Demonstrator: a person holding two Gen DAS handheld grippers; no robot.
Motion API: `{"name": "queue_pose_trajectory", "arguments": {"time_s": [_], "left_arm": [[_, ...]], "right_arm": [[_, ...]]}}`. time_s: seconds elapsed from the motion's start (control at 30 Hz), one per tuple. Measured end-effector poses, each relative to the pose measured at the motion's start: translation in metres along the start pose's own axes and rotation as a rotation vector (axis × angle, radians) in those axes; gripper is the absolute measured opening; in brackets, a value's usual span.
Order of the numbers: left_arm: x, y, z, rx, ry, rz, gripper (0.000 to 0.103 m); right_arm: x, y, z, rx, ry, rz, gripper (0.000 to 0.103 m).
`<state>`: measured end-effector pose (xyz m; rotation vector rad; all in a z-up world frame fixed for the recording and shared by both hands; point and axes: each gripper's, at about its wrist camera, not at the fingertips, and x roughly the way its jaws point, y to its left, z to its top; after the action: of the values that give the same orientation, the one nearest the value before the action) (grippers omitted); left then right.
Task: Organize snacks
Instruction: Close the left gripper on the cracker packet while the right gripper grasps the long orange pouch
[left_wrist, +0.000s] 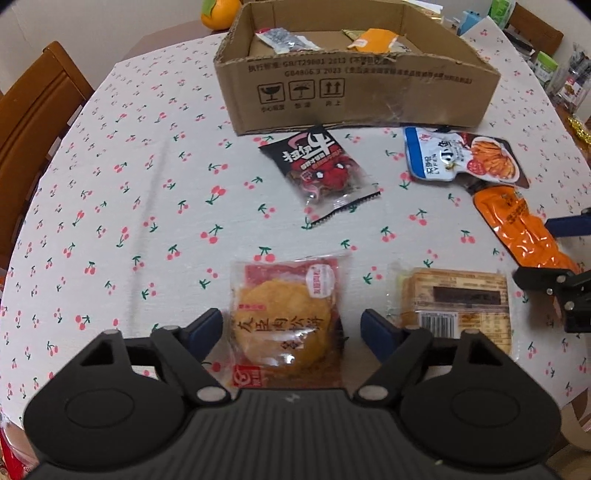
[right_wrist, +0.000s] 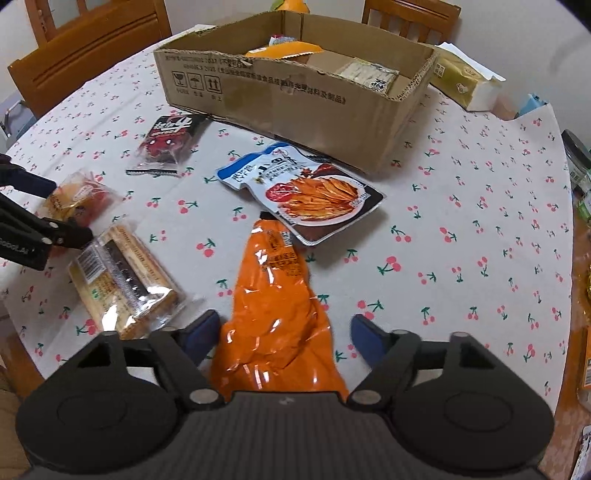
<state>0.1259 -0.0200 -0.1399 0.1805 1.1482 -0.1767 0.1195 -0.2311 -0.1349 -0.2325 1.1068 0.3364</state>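
We see five loose snacks lying flat on the cloth: a round cake pack, a biscuit pack, an orange pouch, a dried-fish bag and a black-red packet. The cardboard box holds perhaps three more.

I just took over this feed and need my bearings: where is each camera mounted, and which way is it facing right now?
Left wrist: rides the left tool, facing across the table to the cardboard box; its open blue fingers straddle the round-cake packet; the right tool shows at the right edge.
Right wrist: rides the right tool, facing the same box; open fingers straddle the orange packet; the left tool shows at the left edge.
Shared: box, both packets, blue fish pouch.
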Motion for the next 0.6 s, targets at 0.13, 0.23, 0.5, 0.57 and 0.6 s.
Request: {"name": "queue_pose_trajectory", "arguments": {"time_s": [0.13,0.23,0.5,0.57,0.6], "left_arm": [[-0.001,-0.002,0.0,0.009,-0.009,-0.01,0.076],[-0.003,-0.003,0.0,0.02,-0.014,-0.015,0.07],[-0.002,0.0,0.001,0.038,-0.015,-0.031,0.068],[-0.001,0.001,0.001,0.041,-0.015,-0.036,0.068],[-0.001,0.001,0.001,0.044,-0.016,-0.038,0.068]], "right_arm": [[-0.002,0.005,0.0,0.01,-0.014,-0.007,0.067],[-0.002,0.007,0.001,0.016,-0.013,-0.027,0.067],[-0.008,0.015,0.001,0.013,-0.024,-0.096,0.068],[-0.007,0.016,0.0,0.018,-0.023,-0.11,0.068],[-0.007,0.016,0.0,0.026,-0.02,-0.108,0.068]]}}
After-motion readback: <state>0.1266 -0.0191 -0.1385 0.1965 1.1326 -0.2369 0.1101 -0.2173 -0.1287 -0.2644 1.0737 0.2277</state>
